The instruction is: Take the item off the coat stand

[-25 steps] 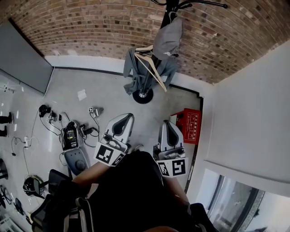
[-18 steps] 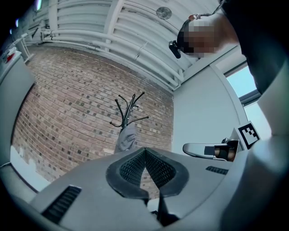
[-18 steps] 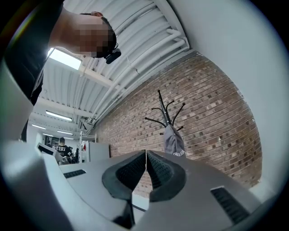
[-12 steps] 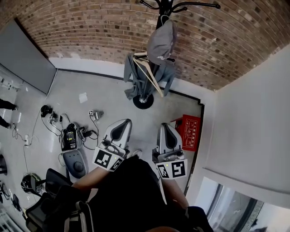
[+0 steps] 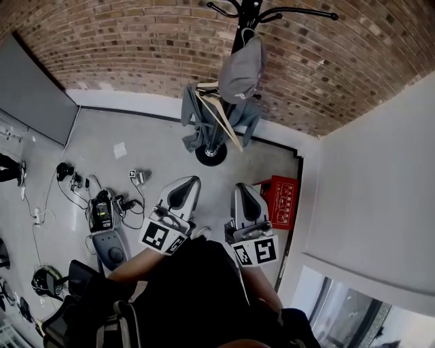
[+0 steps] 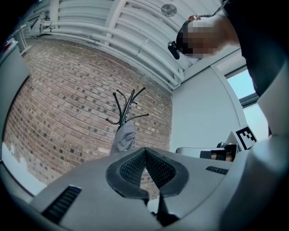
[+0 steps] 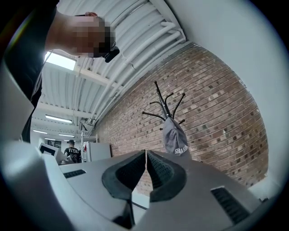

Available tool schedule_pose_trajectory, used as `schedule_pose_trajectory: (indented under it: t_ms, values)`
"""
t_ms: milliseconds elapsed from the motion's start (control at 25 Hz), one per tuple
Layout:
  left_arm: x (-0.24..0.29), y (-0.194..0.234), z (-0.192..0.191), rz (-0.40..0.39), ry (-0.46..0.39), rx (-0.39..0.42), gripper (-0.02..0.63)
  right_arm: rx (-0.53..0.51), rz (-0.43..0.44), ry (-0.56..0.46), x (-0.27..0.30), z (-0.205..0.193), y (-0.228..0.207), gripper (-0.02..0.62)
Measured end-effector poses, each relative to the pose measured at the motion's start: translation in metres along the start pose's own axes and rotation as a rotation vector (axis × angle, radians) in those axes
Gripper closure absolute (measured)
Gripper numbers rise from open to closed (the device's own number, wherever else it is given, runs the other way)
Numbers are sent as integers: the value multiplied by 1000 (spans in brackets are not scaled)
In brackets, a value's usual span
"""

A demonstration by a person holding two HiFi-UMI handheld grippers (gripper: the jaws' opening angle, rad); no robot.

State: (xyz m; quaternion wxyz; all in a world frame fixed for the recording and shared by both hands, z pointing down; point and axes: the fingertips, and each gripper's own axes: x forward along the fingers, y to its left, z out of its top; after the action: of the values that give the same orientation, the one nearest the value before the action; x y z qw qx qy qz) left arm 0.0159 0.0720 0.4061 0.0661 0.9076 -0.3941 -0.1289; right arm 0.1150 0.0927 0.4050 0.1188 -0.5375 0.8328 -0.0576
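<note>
Side by side, left tool point(image 5: 185, 185) and right tool point(image 5: 242, 190) point toward the coat stand point(image 5: 250, 13), seemingly near level, both closed, empty.

The floor point(image 5: 156, 136) bears coat stand point(image 5: 211, 155), red crate point(image 5: 280, 202), cables point(image 5: 60, 197).

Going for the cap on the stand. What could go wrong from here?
1. The left gripper and right gripper are both shut; unopened, they would likely knock the cap rather than grip it.
2. A hanger with a garment hangs below the cap; a downward pull may snag it.
3. The crate sits by the path: trip risk.
</note>
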Motion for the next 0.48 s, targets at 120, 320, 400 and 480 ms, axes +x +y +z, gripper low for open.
schedule_pose_trajectory:
  t_ms: [120, 320, 400, 480]
  values:
    - [14, 13, 3, -15, 3, 5, 589, -4, -19, 1, 20, 2, -7, 574]
    - [42, 46, 6, -28, 42, -66, 589, -9, -55, 1, 57, 11, -22, 574]
    - [51, 58, 11, -37, 44, -74, 589, -22, -71, 3, 71, 14, -26, 574]
    - [59, 68, 18, -48, 41, -76, 589, -21, -90, 5, 84, 16, -31, 574]
